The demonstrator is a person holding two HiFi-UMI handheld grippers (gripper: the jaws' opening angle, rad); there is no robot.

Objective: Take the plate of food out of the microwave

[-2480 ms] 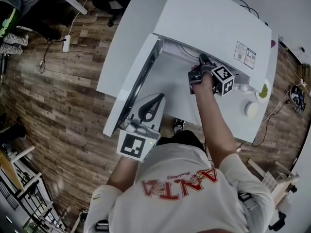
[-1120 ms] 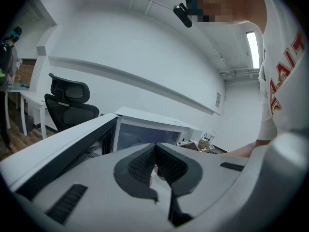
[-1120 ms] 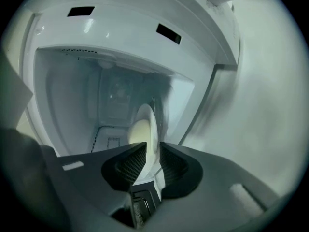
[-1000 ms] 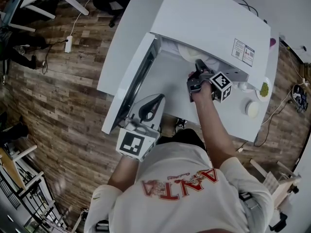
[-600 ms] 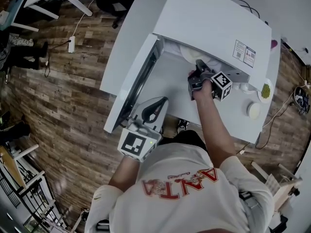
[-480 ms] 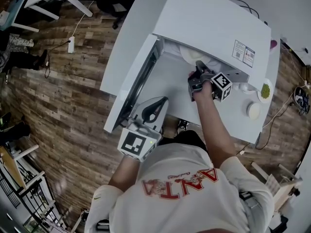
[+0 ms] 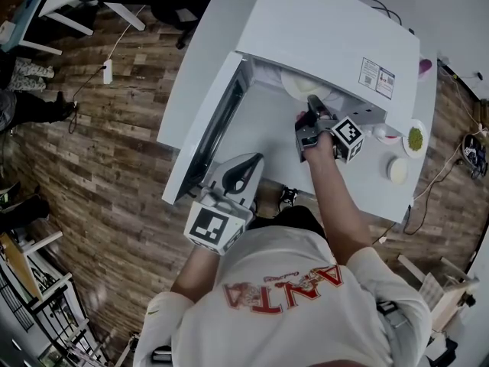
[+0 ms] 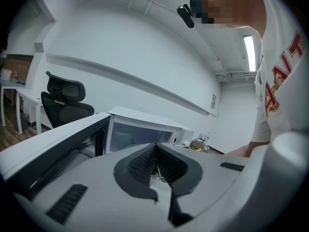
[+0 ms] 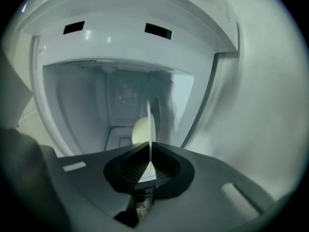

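The right gripper (image 7: 313, 105), upper centre of the head view, is closing its jaws on the near rim of the plate (image 9: 151, 122). The plate shows edge-on between the pads at the mouth of the microwave (image 7: 336, 29), with a pale round food (image 9: 139, 131) on it. The door (image 7: 202, 121) stands wide open toward the left, and bare table (image 7: 267, 140) lies in front. Lower down, the left gripper (image 7: 246, 163) is clenched on nothing, near the door's outer edge.

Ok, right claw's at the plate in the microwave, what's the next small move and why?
Probably ease the plate straight back out, kept level: the right claw is closing on its rim, the door stands open, and food sits on the plate.
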